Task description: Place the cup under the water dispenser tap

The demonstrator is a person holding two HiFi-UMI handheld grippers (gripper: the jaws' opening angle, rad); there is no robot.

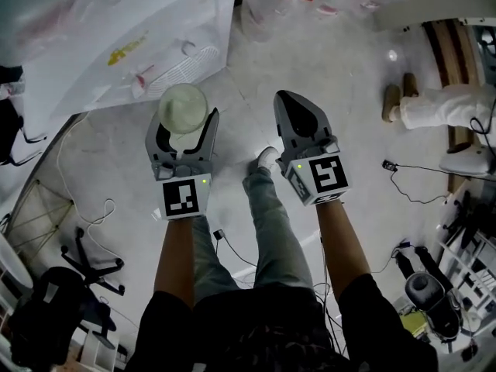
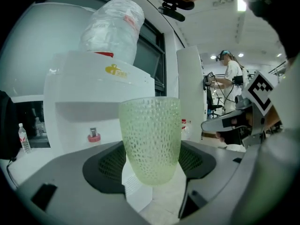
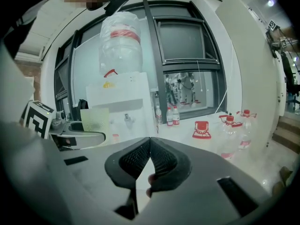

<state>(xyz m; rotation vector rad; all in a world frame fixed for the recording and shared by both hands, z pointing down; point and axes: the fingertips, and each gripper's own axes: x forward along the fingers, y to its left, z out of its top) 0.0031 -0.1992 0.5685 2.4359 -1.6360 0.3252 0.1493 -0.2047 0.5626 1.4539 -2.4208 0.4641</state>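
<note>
Clearly the cup (image 2: pixel 151 142) is the thing to look at: a translucent, pale green tumbler, its whole wall covered in small raised dimples like a honeycomb. It is widest at the rim and narrows to a rounded base. It stands upright, rim up, and the white dispenser behind it shows dimly through the wall.

The left claw (image 2: pixel 152 160) is grasping the cup, one dark ribbed pad pressed against each side of its lower half, with the base hanging free below the pads. From the head view the cup shows as a pale round disc at the tip of that claw, held in the air over the grey floor (image 1: pixel 116 157).

The water dispenser (image 2: pixel 93 102) stands ahead, white, with a clear upturned bottle (image 2: pixel 112 25) on top. A small red tap (image 2: pixel 93 136) shows in its recess, to the left of the cup in the left gripper view, so the cup is not under it.

The right claw (image 3: pixel 150 146) is clenched on nothing, its two ribbed pads meeting at the tips, and it is level with the left one.
</note>
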